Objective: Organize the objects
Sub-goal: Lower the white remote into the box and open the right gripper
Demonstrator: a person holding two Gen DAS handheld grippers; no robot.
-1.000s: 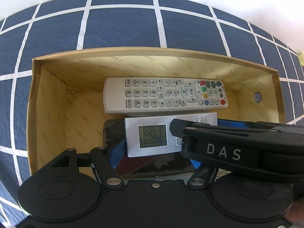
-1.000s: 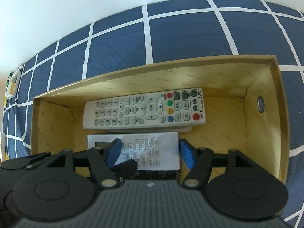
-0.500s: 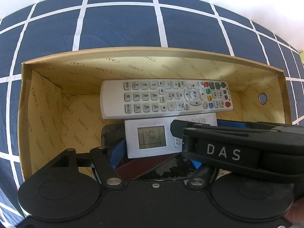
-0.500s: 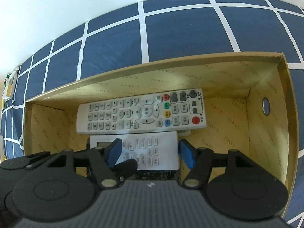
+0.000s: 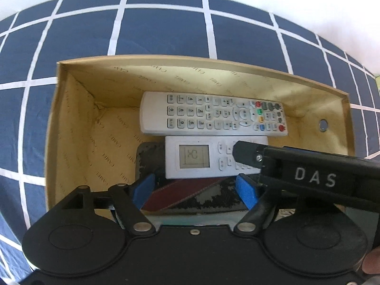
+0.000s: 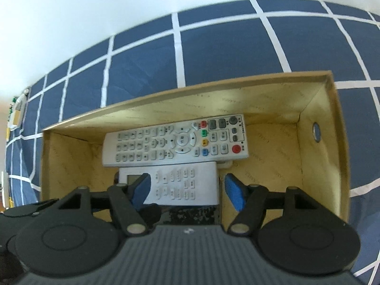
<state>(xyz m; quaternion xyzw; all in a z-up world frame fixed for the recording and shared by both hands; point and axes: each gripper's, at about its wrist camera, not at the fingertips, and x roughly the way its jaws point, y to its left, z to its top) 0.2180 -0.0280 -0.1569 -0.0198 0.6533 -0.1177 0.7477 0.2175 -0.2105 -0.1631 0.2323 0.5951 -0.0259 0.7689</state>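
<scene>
Blue pads are spreading on both grippers: the left gripper [image 5: 196, 191] lets its jaws widen off the worn dark wallet [image 5: 190, 199], and the right gripper [image 6: 186, 188] eases apart around the small white remote [image 6: 180, 182], which a second ago sat pinched. Both lie released in the tan cardboard box [image 5: 71, 128], beside the long grey remote [image 5: 213, 115] on the checked bedspread [image 5: 166, 30].

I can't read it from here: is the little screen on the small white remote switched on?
On. The small white remote lies face up in the cardboard box, and its screen shows dark digits.
</scene>
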